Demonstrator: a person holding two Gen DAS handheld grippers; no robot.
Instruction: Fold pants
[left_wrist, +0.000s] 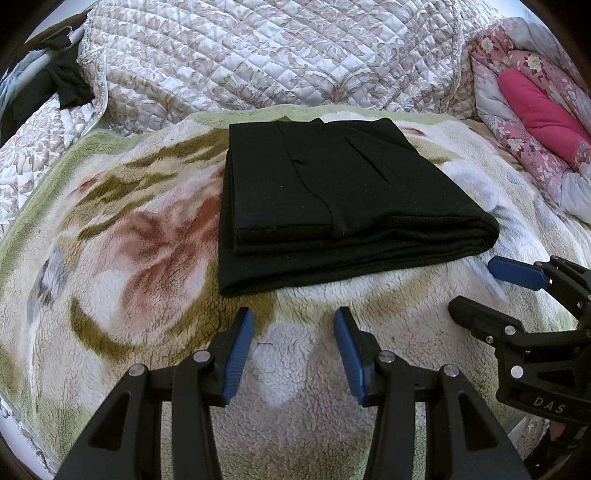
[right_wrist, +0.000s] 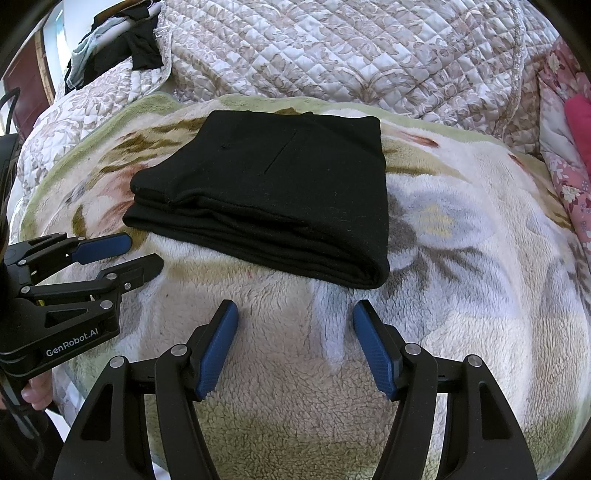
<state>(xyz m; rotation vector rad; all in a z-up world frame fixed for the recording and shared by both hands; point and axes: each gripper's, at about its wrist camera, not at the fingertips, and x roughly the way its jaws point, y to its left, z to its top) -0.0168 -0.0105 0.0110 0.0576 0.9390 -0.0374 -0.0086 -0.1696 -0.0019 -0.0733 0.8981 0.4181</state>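
Note:
The black pants (left_wrist: 332, 199) lie folded into a flat layered rectangle on the fleece flower blanket (left_wrist: 147, 258). They also show in the right wrist view (right_wrist: 273, 195). My left gripper (left_wrist: 293, 319) is open and empty, just short of the pants' near edge. It also shows at the left of the right wrist view (right_wrist: 142, 253). My right gripper (right_wrist: 295, 312) is open and empty, just short of the pants' near right corner. It shows at the right of the left wrist view (left_wrist: 476, 286).
A quilted cream bedspread (left_wrist: 277, 55) rises behind the blanket. A pink floral duvet with a magenta lining (left_wrist: 535, 110) lies at the far right. Dark clothes (left_wrist: 62, 81) hang at the far left. The blanket's front edge (right_wrist: 295, 443) drops off near me.

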